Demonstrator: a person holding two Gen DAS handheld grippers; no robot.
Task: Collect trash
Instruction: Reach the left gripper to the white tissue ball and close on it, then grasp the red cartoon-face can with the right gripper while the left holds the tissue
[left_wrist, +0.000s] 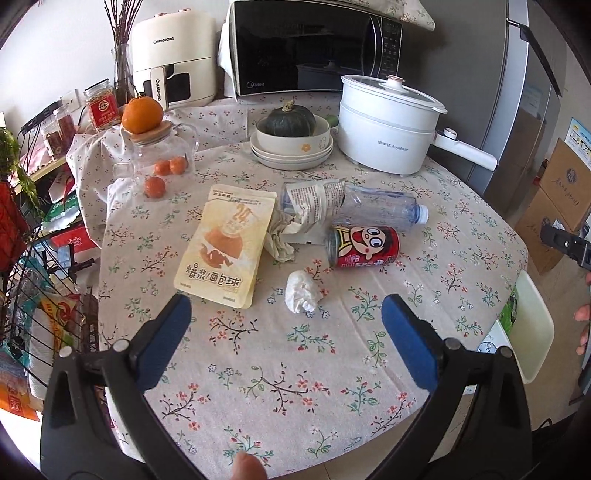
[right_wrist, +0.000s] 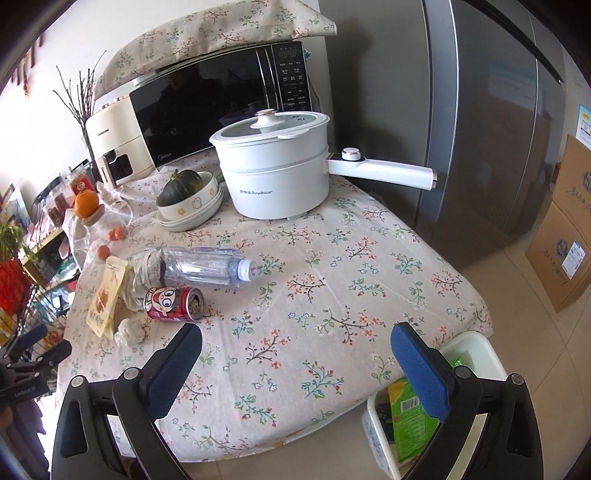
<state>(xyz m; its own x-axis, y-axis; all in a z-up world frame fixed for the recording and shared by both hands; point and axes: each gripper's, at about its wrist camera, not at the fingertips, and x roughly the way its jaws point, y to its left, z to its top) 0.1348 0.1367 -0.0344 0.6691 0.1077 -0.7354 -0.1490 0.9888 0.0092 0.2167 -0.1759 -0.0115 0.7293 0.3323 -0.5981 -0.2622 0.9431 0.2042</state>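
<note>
Trash lies on the floral tablecloth: a yellow snack pouch (left_wrist: 225, 247), a crumpled white tissue (left_wrist: 301, 291), a red drink can (left_wrist: 364, 246) on its side, a clear plastic bottle (left_wrist: 373, 207) with a torn label, and a crumpled beige wrapper (left_wrist: 279, 236). My left gripper (left_wrist: 286, 328) is open and empty, just in front of the tissue. My right gripper (right_wrist: 295, 363) is open and empty above the table's front right edge. The can (right_wrist: 173, 303), bottle (right_wrist: 207, 266), pouch (right_wrist: 105, 295) and tissue (right_wrist: 129, 331) lie to its left. A white bin (right_wrist: 476, 354) holding green packaging (right_wrist: 408, 417) stands below the table edge.
A white electric pot (left_wrist: 384, 125), a bowl stack with a dark squash (left_wrist: 291, 138), a glass jar with oranges (left_wrist: 159, 155), a microwave (left_wrist: 314, 48) and an air fryer (left_wrist: 173, 55) stand at the back. A wire rack (left_wrist: 33, 295) is left, a fridge (right_wrist: 480, 129) and cardboard boxes (right_wrist: 569, 229) right.
</note>
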